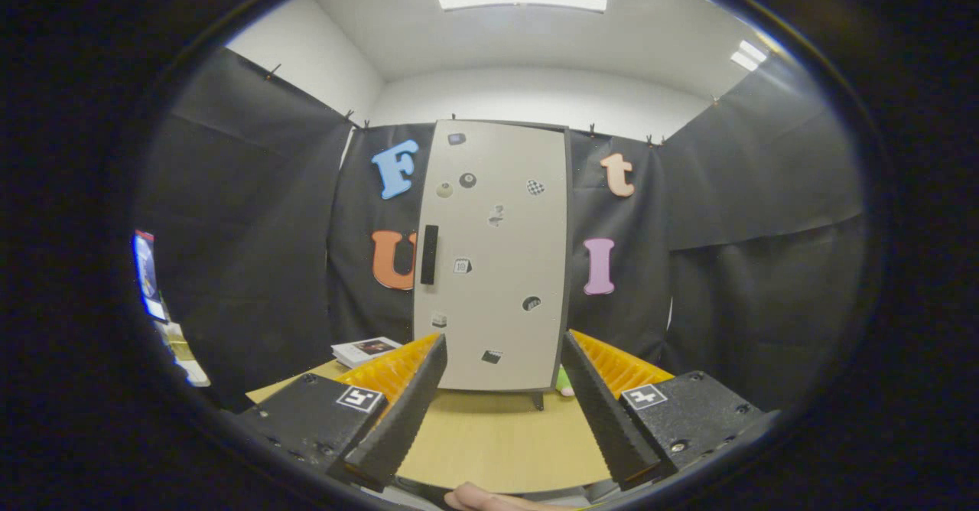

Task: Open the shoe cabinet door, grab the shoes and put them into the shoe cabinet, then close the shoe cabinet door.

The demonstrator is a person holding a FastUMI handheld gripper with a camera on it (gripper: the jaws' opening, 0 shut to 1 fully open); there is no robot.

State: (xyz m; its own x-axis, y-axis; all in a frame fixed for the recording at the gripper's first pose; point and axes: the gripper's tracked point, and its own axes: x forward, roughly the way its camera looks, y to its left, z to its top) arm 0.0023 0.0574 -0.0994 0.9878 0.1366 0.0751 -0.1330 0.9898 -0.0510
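Observation:
A tall pale shoe cabinet [497, 258] stands upright on the wooden table [497, 434], beyond my fingers. Its door is closed, with a dark vertical handle [429, 255] on its left side and several small stickers on its front. My gripper [501, 408] is open, well short of the cabinet, with nothing between its fingers. A small green thing [564, 382] peeks out at the cabinet's lower right, behind my right finger; I cannot tell what it is.
A thin booklet [367, 350] lies on the table left of the cabinet. A lit screen [147, 274] stands at the far left. A fingertip [489, 498] of the person shows below my fingers. Black cloth walls the booth.

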